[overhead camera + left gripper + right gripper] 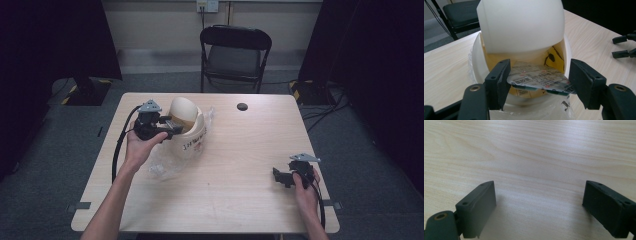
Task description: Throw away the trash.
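Blister pack: flat silver foil sheet with printed text, dark green underside showing at its near edge. It is clamped edge to edge between the two black jaws of the left hand-held gripper, and its far part reaches into the mouth of the bin.

Bin: small white plastic container with a swing lid, which is tipped back so the opening faces the left hand-held gripper. A yellow lining with black markings shows inside. It stands on the left half of the surface, with red writing on its side.

Plastic bag: clear, crumpled, lying under and around the bin's base.

Left hand-held gripper, in the high view: held level in the left hand, jaws at the bin's opening.

Right hand-held gripper: rests near the right front edge of the surface in the right hand; jaws stand wide apart over bare wood, gripping nothing.

Folding chair: black, beyond the far edge of the surface.
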Demonstrator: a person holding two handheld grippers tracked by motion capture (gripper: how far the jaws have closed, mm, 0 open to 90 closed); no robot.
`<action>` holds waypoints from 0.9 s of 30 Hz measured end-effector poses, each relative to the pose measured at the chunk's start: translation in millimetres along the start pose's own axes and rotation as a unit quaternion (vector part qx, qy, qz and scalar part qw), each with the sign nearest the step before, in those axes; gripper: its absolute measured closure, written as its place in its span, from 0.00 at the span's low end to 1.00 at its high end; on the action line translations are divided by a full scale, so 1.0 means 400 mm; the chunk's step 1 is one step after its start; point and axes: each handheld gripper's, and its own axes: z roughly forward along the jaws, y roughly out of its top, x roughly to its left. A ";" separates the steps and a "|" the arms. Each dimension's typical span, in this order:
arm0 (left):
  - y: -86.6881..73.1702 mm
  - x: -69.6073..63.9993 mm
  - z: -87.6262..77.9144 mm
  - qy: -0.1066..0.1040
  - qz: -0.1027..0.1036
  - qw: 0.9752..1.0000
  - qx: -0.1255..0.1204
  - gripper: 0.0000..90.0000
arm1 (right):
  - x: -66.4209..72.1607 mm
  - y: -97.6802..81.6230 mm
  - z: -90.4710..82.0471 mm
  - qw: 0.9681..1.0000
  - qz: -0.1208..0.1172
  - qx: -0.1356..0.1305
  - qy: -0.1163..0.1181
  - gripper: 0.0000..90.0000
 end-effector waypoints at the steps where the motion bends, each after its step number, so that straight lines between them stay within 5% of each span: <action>1: 0.000 0.000 0.002 0.000 0.000 1.000 -0.001 0.39 | 0.000 0.000 0.000 1.000 0.000 0.000 0.000 0.12; 11: -0.002 0.004 0.008 -0.001 -0.009 1.000 -0.010 0.38 | 0.000 0.000 0.000 1.000 0.000 0.000 0.000 0.12; 27: -0.036 0.008 -0.026 0.000 -0.034 0.999 -0.023 0.22 | 0.000 0.000 0.000 1.000 0.000 0.000 0.000 0.12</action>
